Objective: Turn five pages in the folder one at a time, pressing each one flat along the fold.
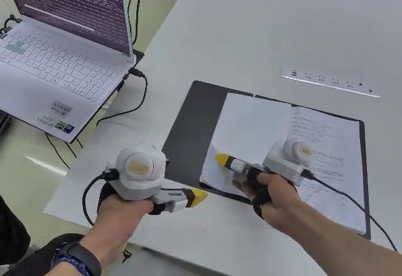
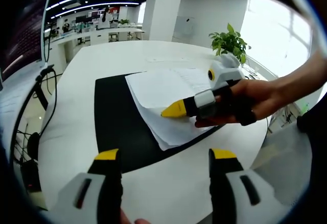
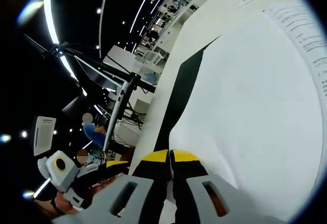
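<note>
Folder [image 1: 188, 131] lies open on the white table [image 1: 251, 24], black inner cover to the left, printed sheet [image 1: 326, 144] flat on the right half; one page [image 1: 251, 128] is mid-turn, bowed over the fold with its free edge coming down onto the black cover. Right gripper [image 1: 223, 160] has jaws closed together, yellow tip at that page's lower-left edge; whether the sheet is actually nipped between them is hard to tell from the right gripper view. Left gripper [image 2: 166, 155] has jaws apart, holding nothing, hovering just off the folder's near-left corner. Step in hand looks like laying the page over, pressing not yet done. Next move probably calls for settling the page flat, then running a tip along the fold. Laptop [image 1: 56, 43] sits well apart at far left
</note>
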